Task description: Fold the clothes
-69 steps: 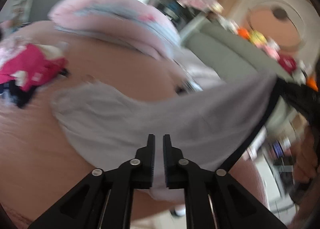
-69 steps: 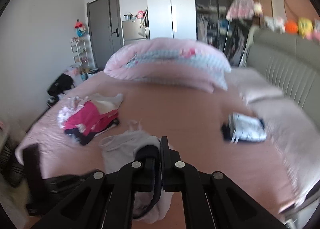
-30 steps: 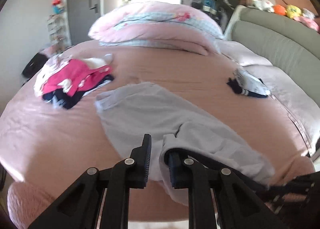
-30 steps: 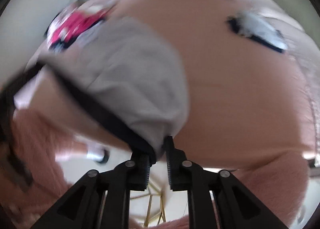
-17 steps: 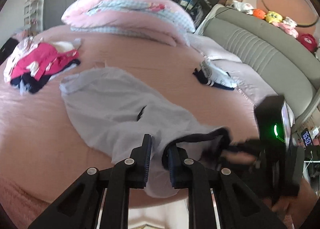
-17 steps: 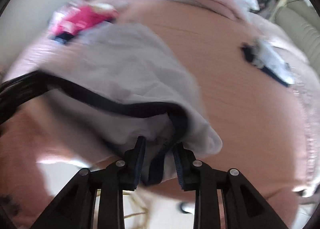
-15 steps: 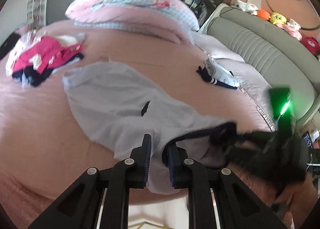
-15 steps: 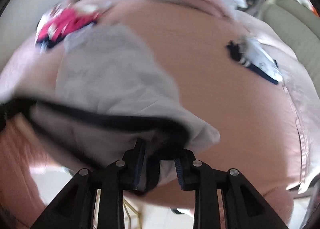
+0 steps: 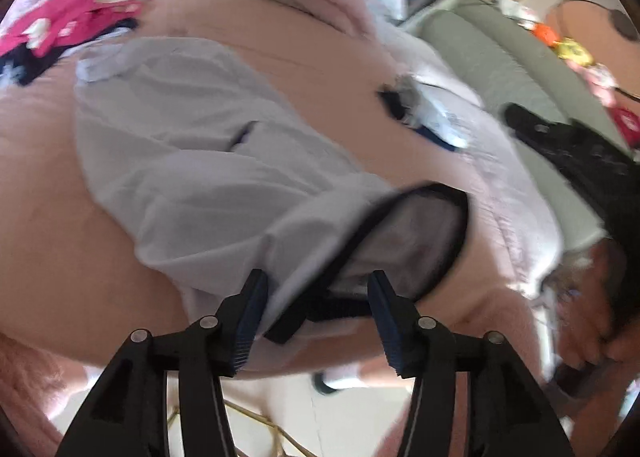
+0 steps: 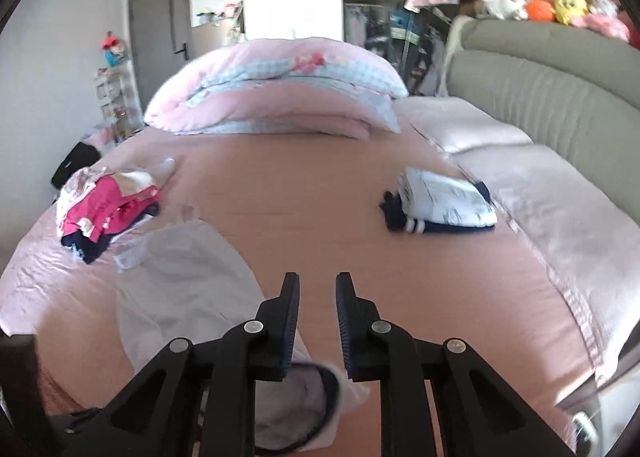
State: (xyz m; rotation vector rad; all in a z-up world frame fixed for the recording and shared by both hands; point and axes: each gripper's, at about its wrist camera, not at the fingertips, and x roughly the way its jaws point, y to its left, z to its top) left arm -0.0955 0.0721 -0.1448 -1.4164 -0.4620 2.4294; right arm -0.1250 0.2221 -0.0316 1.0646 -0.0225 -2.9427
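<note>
At the left of the right wrist frame, a heap of pink and navy clothes (image 10: 106, 209) is sitting on the pink bed (image 10: 320, 193), and the pale grey trousers (image 10: 188, 281) are lying spread just below it, their dark waistband (image 9: 400, 217) gaping at the bed's near edge. My left gripper (image 9: 314, 289) is hanging wide open around that waistband. My right gripper (image 10: 318, 297) is hovering with fingers apart, gripping nothing. At right, a folded white and navy garment (image 10: 440, 201) is lying.
</note>
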